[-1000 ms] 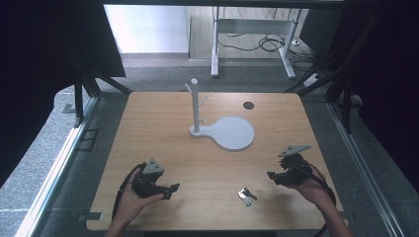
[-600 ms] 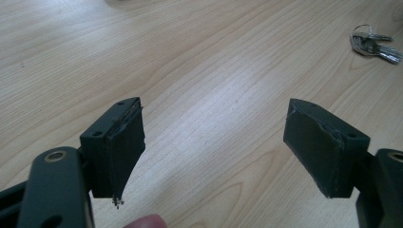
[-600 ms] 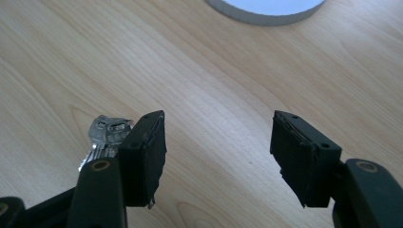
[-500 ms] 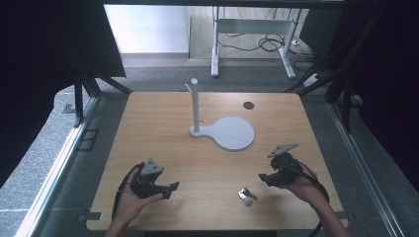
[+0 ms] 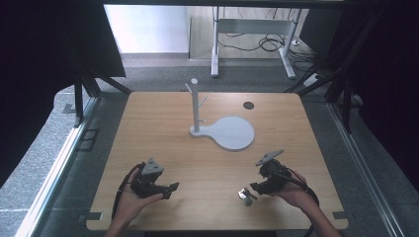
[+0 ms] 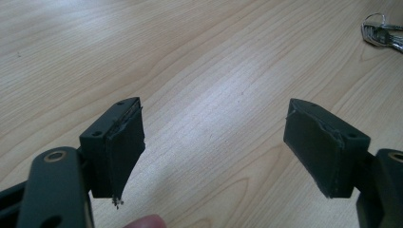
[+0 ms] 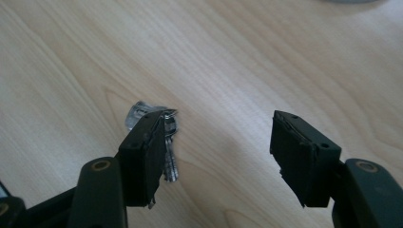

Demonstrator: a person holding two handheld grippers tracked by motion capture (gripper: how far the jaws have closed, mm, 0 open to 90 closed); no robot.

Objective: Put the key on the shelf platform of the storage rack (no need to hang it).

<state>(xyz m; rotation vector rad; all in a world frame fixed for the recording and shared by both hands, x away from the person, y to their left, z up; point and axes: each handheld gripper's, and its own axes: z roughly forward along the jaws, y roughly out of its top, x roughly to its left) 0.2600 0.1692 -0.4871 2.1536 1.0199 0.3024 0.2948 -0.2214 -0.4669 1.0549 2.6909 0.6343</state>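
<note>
Near edge of the table point(image 5: 163, 128): the person's two hands are coming in from below, each one carrying a gripper.

The left gripper point(image 5: 170, 188) is sitting low over the wood at the near left, its jaws standing wide apart with bare table between them; in the left gripper view point(image 6: 214, 156) a fingertip is showing at the bottom edge and the bunch of keys point(image 6: 382, 35) is lying far off at the upper right corner.

The right gripper point(image 5: 253, 187) is hovering at the near right, pointing toward the table's middle. Its jaws are gaping wide and clamping nothing. In the right gripper view point(image 7: 216, 159) the bunch of keys point(image 7: 168, 142) is lying flat on the wood, partly hidden behind the jaw on that view's left, with a clear tag at the ring end and the blades pointing back toward the camera. I cannot tell whether that jaw is touching the keys. From the high view the bunch of keys point(image 5: 245, 195) is lying just beside the right gripper's tips, well apart from the left gripper.

Farther out, mid-table: a white stand point(image 5: 195, 106) with a short side peg is rising upright from a round white base plate point(image 5: 234, 133). Beyond it, a small dark round hole point(image 5: 248, 105) is sitting near the far edge.
</note>
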